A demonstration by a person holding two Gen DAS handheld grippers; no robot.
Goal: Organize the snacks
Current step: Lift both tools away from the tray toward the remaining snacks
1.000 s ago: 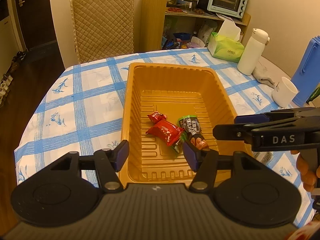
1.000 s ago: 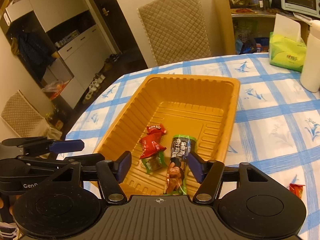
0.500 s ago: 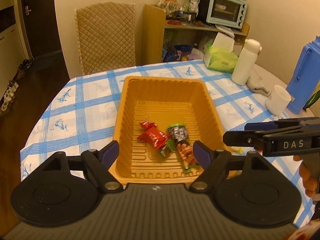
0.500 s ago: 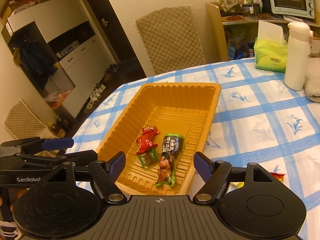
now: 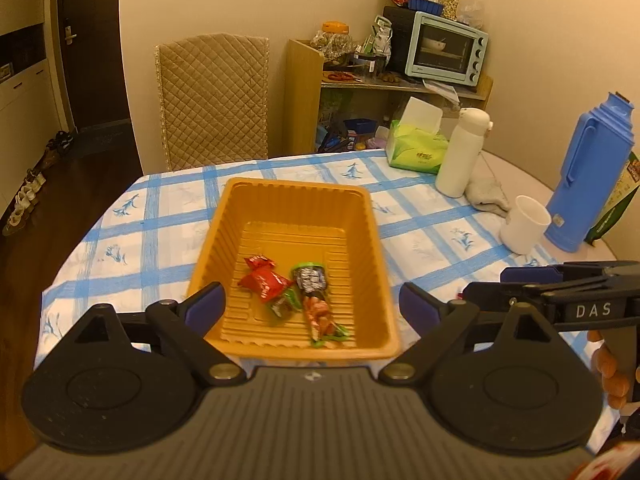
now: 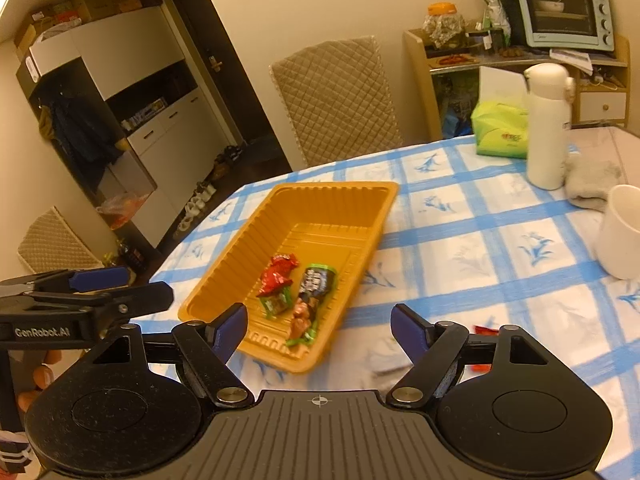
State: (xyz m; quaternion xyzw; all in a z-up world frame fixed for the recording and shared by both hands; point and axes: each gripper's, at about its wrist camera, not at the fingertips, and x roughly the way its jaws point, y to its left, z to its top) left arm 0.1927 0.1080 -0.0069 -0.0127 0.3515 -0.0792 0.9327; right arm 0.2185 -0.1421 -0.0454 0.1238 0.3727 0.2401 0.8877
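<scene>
left gripper (image 5: 310,306): jaws spread, empty, before tray (image 5: 372,240) | tray: red pack (image 5: 264,280) left, dark pack (image 5: 314,286) right, both inside, done | right gripper (image 6: 319,326): jaws spread, empty | red snack (image 6: 486,330): on cloth right of tray, seemingly left to collect

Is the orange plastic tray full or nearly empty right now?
Nearly empty. The orange plastic tray holds only a red wrapped snack and a green-edged dark snack packet near its front end; its remaining ribbed floor is bare.
</scene>
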